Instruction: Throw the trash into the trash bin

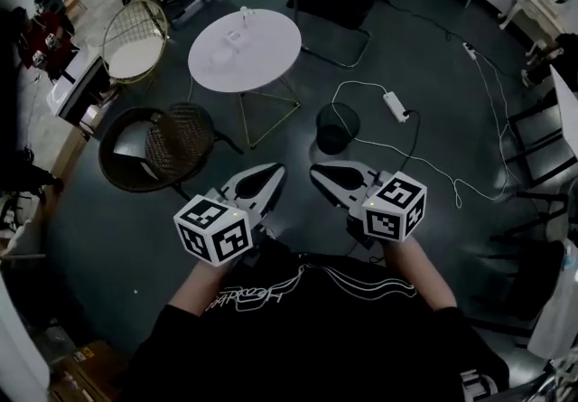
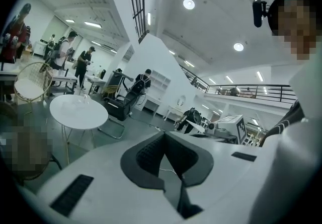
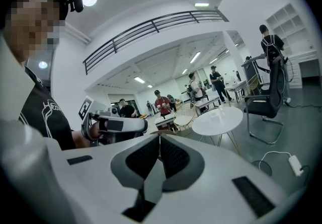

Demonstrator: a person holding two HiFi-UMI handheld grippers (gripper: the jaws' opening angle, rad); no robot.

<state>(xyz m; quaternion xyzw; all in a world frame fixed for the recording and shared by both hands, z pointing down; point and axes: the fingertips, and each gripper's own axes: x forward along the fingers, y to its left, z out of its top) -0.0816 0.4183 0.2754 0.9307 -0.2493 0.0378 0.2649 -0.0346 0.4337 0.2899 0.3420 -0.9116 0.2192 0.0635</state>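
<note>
Ahead on open grey floor, the black mesh trash bin [image 1: 337, 127] is seen near the thin wire legs of a round white table [image 1: 244, 50], its inside too dark to read, while the left gripper [image 1: 271, 176] and right gripper [image 1: 323, 176] are shown with jaws together on nothing.

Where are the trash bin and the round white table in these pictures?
trash bin [image 1: 336, 144]: head view, on its dark outer wall.
round white table [image 1: 267, 48]: head view, on a bare part of its top.
</note>
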